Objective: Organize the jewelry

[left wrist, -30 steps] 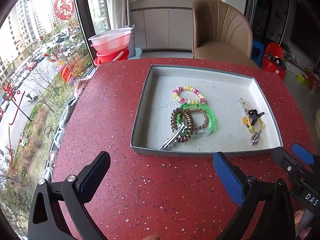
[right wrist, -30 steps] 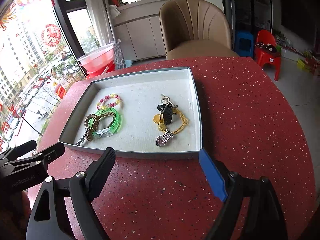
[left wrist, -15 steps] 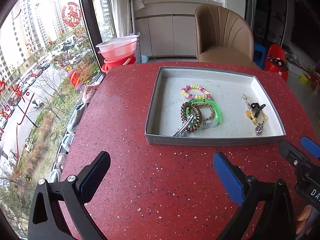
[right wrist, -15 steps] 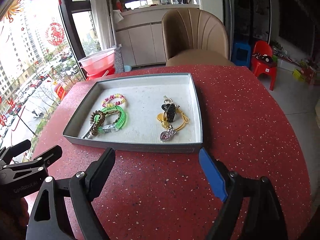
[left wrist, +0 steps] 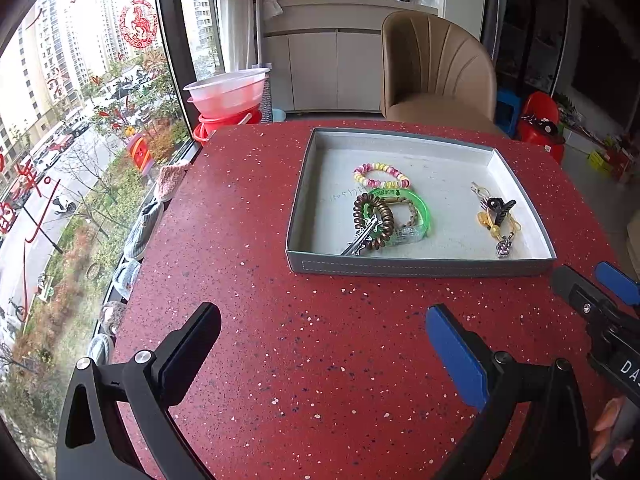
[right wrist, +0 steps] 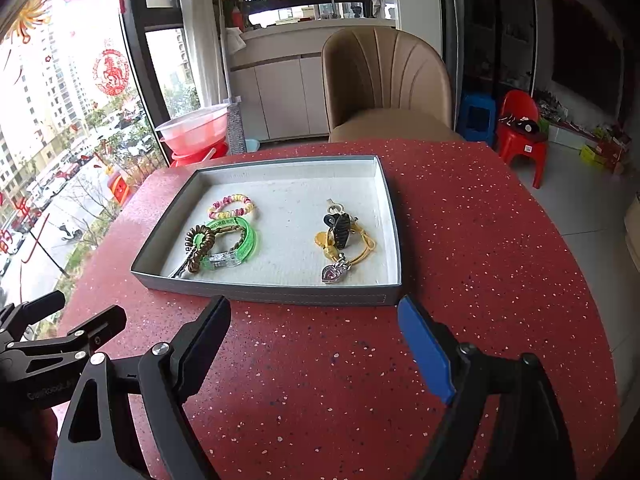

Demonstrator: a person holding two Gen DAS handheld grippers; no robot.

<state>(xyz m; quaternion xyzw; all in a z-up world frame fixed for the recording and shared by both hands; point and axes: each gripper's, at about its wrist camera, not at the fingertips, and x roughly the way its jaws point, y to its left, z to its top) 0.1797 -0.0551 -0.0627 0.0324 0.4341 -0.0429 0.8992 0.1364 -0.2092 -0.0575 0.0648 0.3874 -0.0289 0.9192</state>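
left wrist view looks down on a red speckled stone tabletop (left wrist: 248, 240) with rounded corners, its surface glossy and flecked with pale chips. beyond its far edge stand a tan ribbed upholstered chair (left wrist: 436, 76) and white cabinet doors (left wrist: 320, 68); along its left edge runs a tall window over a street, with a red paper horse cutout (left wrist: 138, 22) stuck on the glass. stacked pink and red plastic basins (left wrist: 228, 96) sit off the far left corner, and a small red plastic chair (right wrist: 520, 132) stands on the grey tiled floor off the far right.

a shallow grey rectangular cardboard tray (left wrist: 420, 268) with a pale rough lining lies on the far half of the tabletop. on its left side lie a pink and yellow beaded bracelet (left wrist: 382, 176), a translucent green plastic bangle (left wrist: 424, 210), a brown coiled hair tie (left wrist: 374, 220) overlapping the bangle, and a thin silver metal hair clip (left wrist: 358, 240) reaching toward the near left corner. on the right side, well apart, a black claw clip (right wrist: 340, 226) sits on a yellow cord with a small heart-shaped pendant (right wrist: 332, 272).

the left hand-held gripper (left wrist: 320, 344) hovers above bare tabletop near the front edge, spread wide and holding nothing. the right hand-held gripper (right wrist: 316, 336) is likewise spread and empty, just short of the tray's near wall.
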